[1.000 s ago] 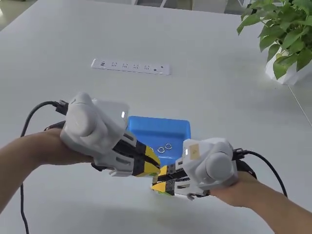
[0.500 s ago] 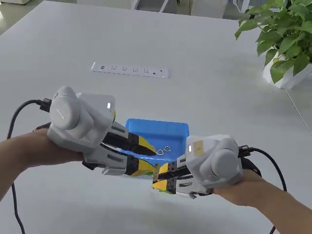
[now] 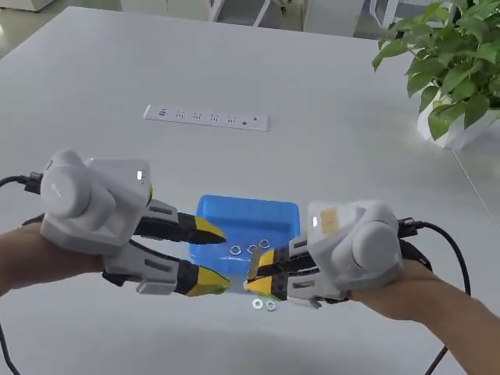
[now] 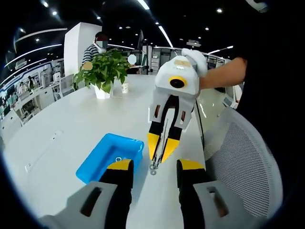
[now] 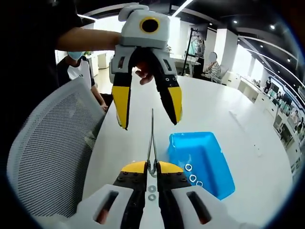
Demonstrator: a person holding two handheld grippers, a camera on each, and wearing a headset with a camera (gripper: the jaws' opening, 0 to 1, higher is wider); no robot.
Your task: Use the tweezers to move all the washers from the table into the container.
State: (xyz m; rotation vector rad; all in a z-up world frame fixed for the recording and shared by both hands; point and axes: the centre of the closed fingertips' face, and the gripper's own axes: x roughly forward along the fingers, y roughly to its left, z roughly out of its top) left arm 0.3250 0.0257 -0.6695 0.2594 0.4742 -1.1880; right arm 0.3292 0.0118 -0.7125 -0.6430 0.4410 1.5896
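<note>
You're mid-transfer: R gripper (image 3: 258, 273) clamps tweezers (image 5: 152, 138), tips look pressed together, no washer seen. L gripper (image 3: 215, 258) spread. Next, pinch 2 washers (image 3: 263, 304) off table (image 3: 351, 156), drop into container (image 3: 246, 212).

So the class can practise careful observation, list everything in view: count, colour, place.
table: one, pale grey, under everything.
container: one, blue, mid-table near the person.
washers in container: three, silver, its near end.
washers on table: two, silver, just before the container.
tweezers: one, metal, in the right hand-held gripper.
power strip: one, white, beyond the container.
plant: one, green, white pot, far right.
mesh chair: one, white, beside the table.
left hand-held gripper: one, white with yellow tips, open.
right hand-held gripper: one, same colours, shut on tweezers.
</note>
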